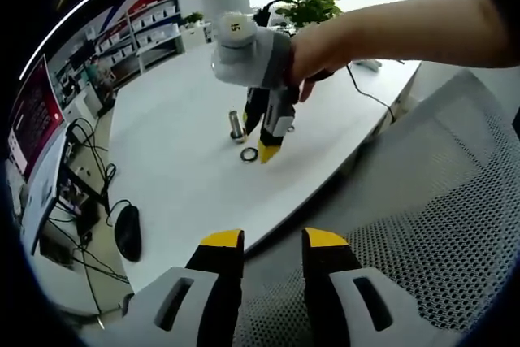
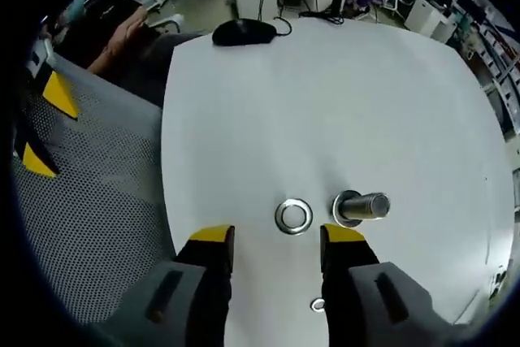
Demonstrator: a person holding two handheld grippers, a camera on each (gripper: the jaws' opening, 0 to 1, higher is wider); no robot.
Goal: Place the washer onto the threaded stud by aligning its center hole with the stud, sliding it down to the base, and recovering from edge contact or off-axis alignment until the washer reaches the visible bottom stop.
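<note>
In the left gripper view, a monitor (image 1: 36,132) stands at the far left edge, with cables and a black mouse (image 1: 127,232) below it on the white worktop (image 1: 179,176). At the bottom centre the left claw (image 1: 273,243) hangs open over the grey mesh chair (image 1: 439,225), gripping nothing. Above it, near the frame's middle, the washer (image 1: 249,154) lies flat on the worktop just beside the upright threaded stud (image 1: 236,126), with the right claw (image 1: 272,140) pointing down right next to the washer, held by a hand (image 1: 313,54); a potted plant (image 1: 307,7) sits at upper centre. In the right gripper view, the chair fills the left side, the mouse lies at upper centre-left, and the right claw's yellow tips stand apart at bottom centre, empty, with the washer just above the gap between them and the stud just to its right. A smaller ring (image 2: 318,305) lies lower down between the fingers.
</note>
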